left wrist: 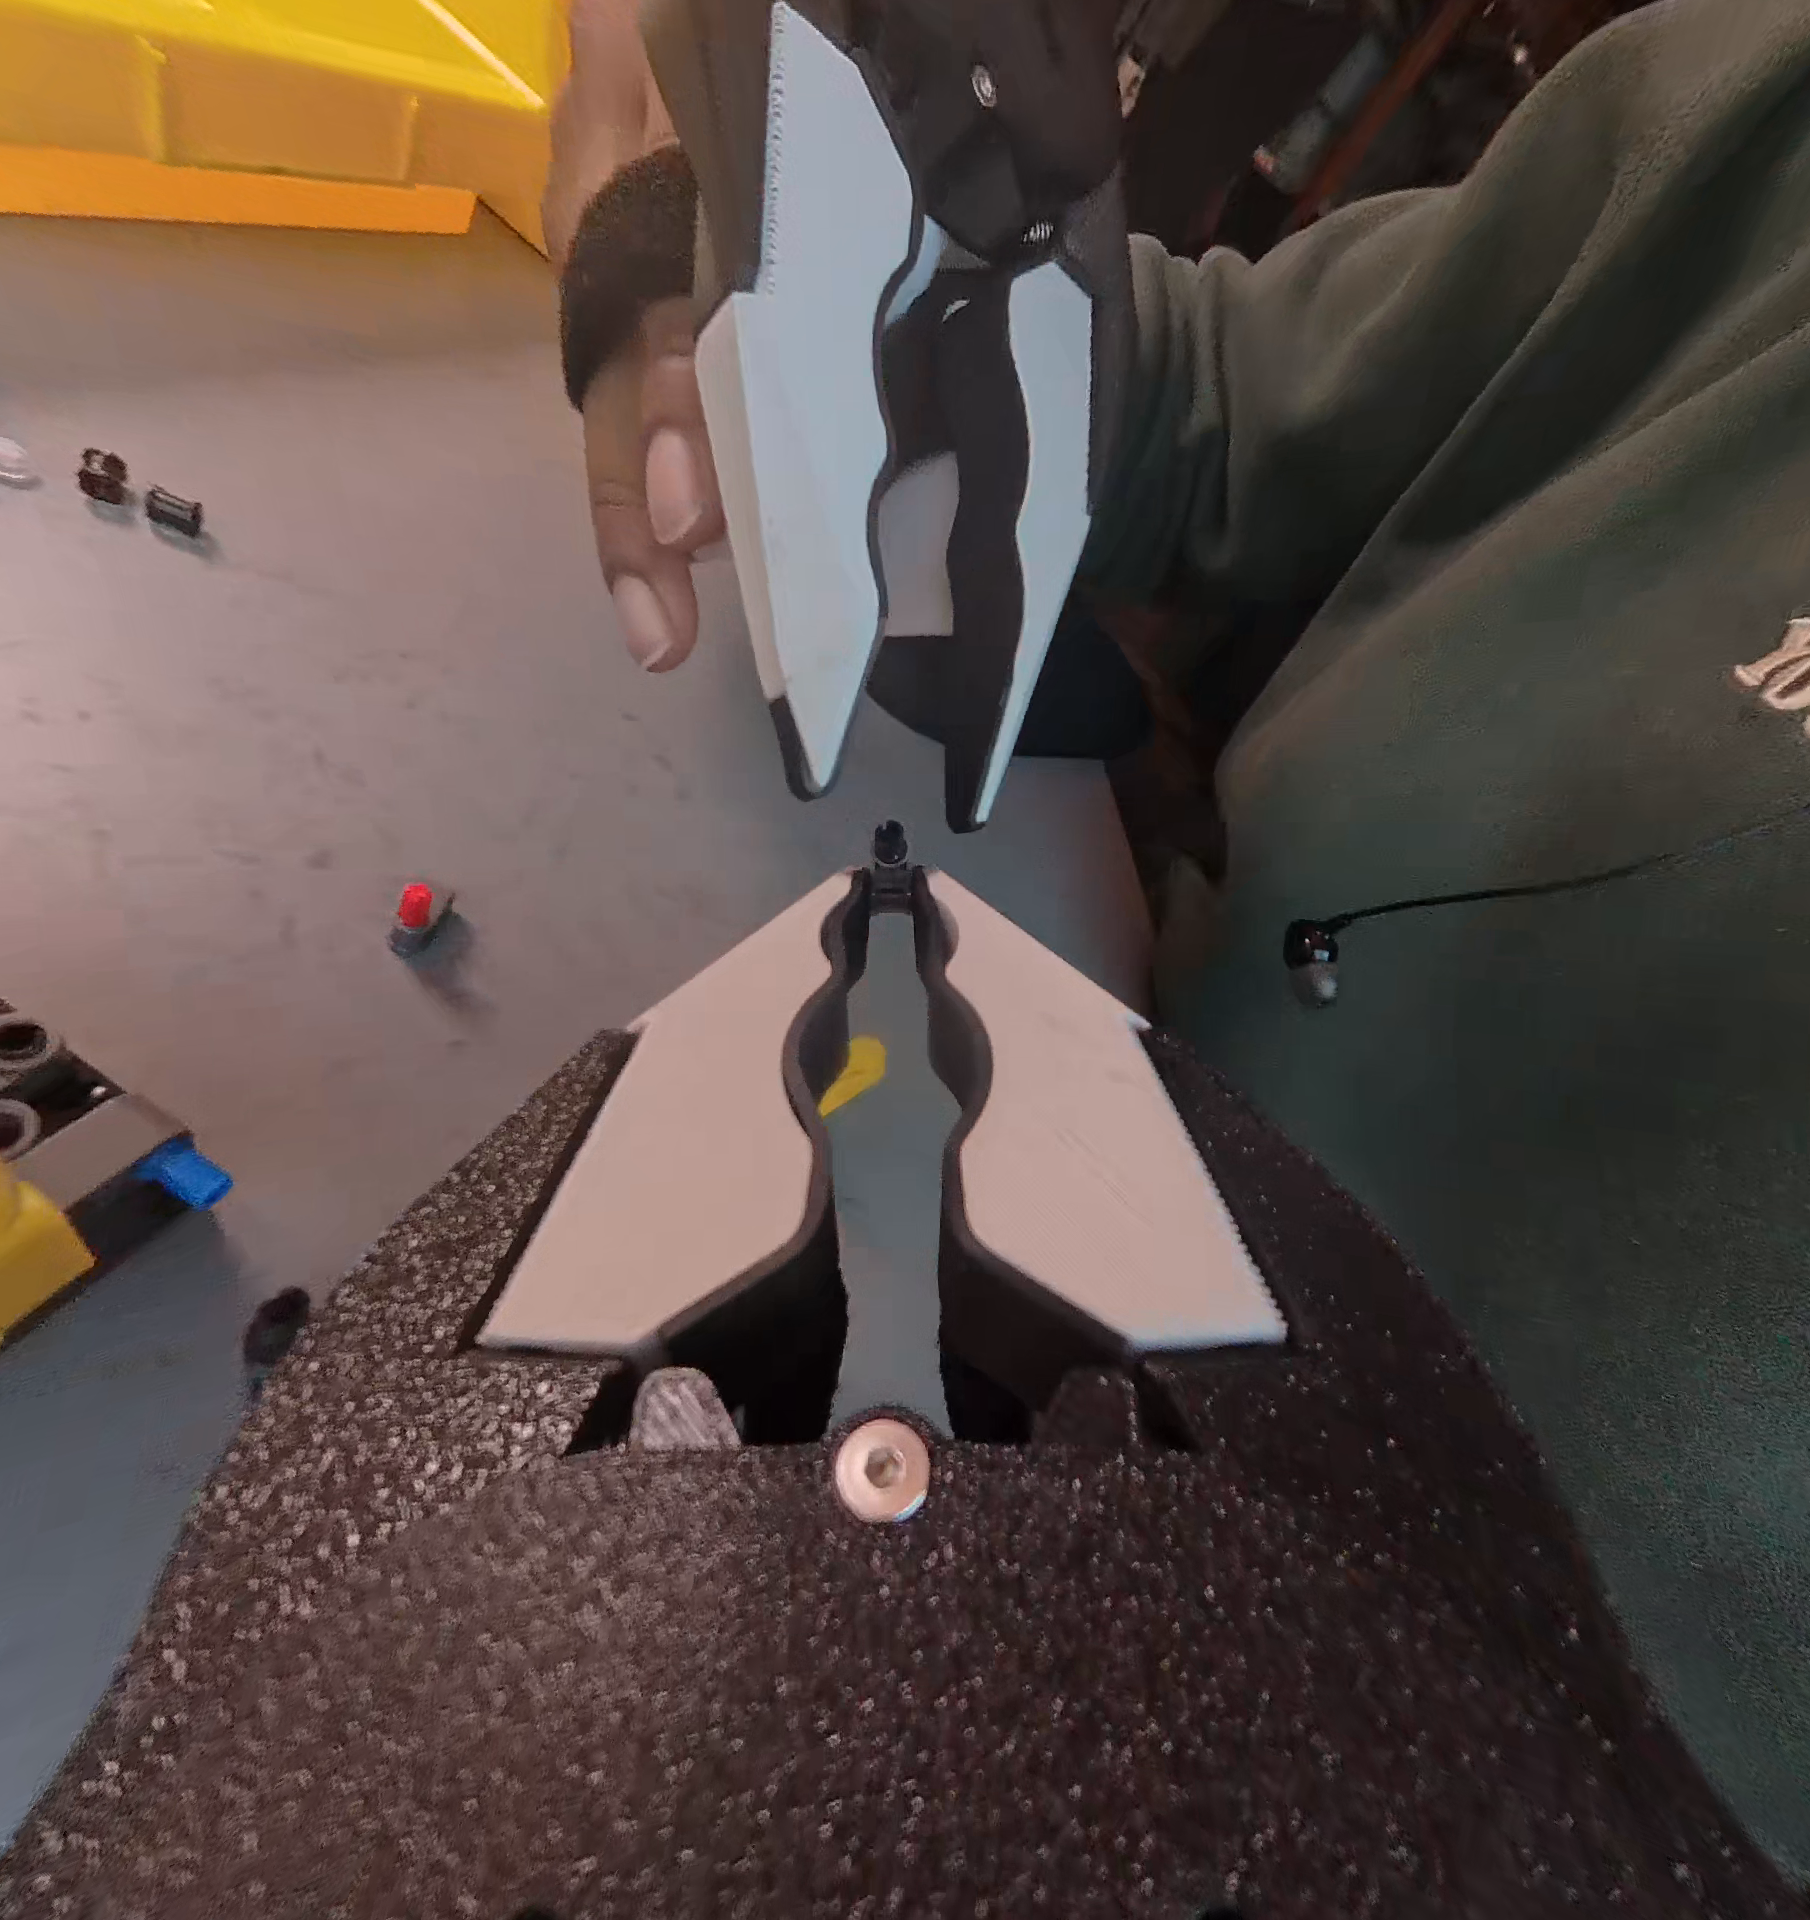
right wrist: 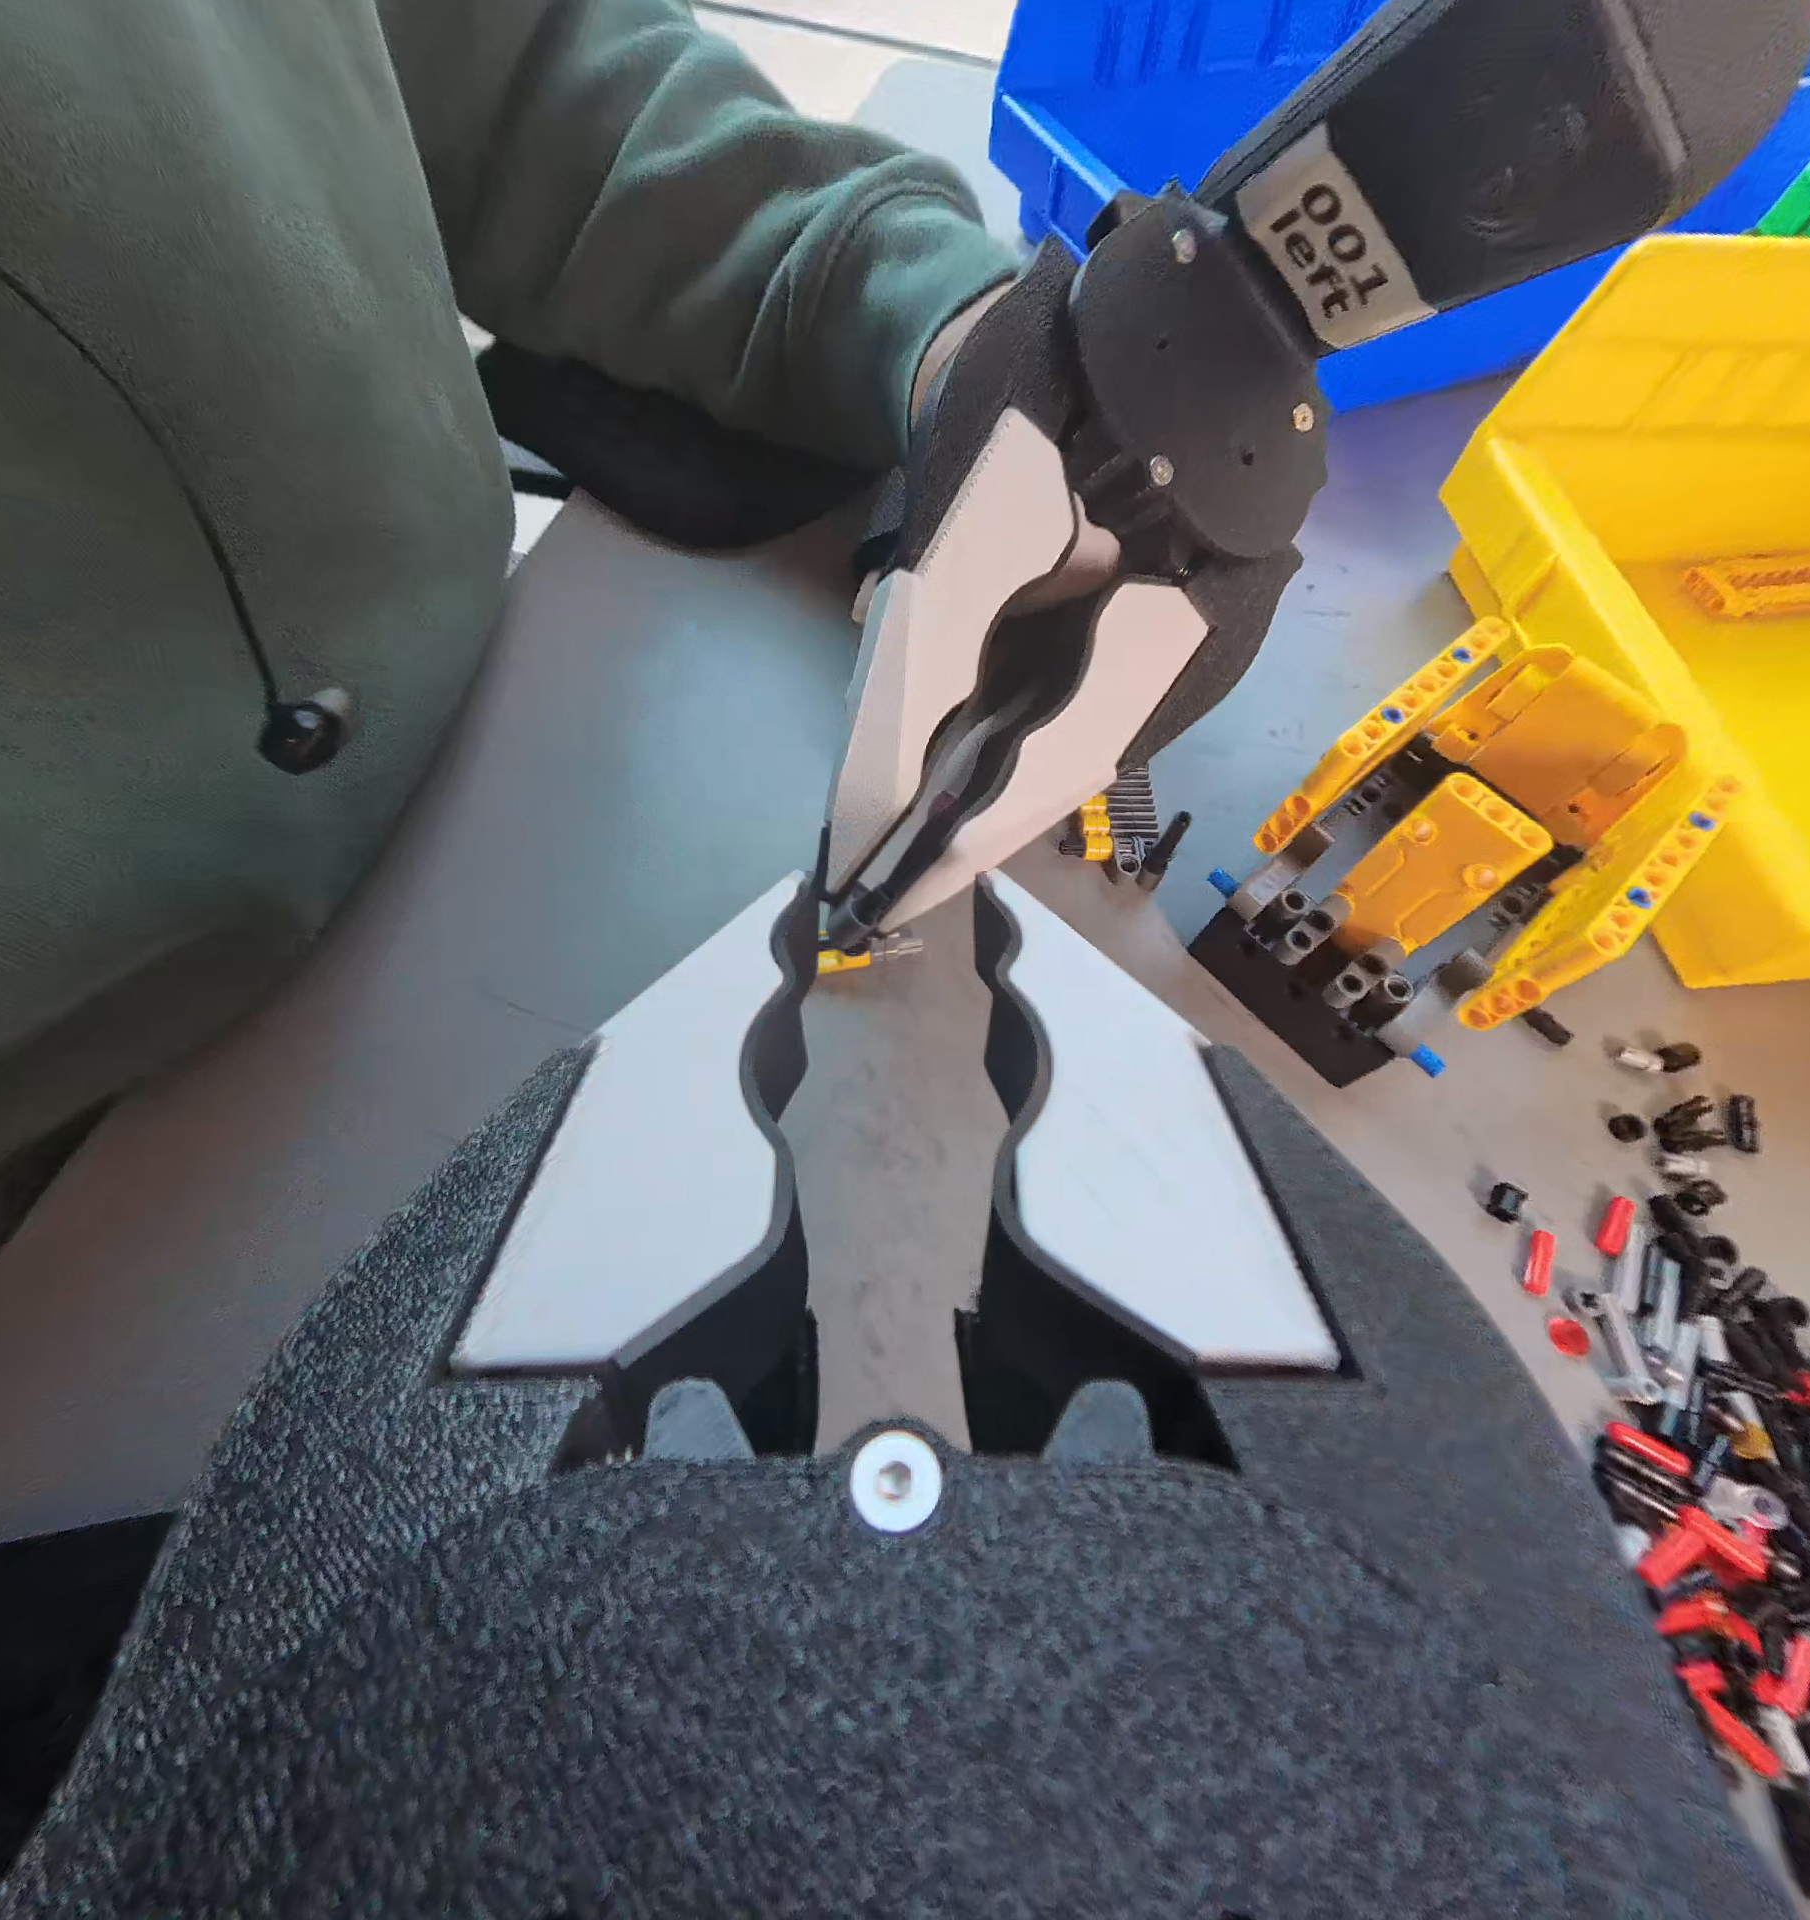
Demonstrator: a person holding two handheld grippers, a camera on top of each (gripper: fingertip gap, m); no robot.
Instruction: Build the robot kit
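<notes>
Left gripper [left wrist: 888, 883] pinched small black pin [left wrist: 888, 854]; right gripper [right wrist: 885, 894] gaped empty beside it (yellow model [right wrist: 1483, 831] unfinished, desk's far side).

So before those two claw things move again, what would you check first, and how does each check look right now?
1. Left gripper shut on the black pin: ok.
2. Pin tip sticks out past the jaws: ok.
3. Right gripper open: ok, wide gap.
4. Right gripper lined up with the pin: cannot tell; it hovers just beyond the tip.
5. Table bare under the two grippers: not ok, a small yellow piece and a grey pin lie there.
6. Yellow model clear of both grippers: ok, off to the side.
</notes>
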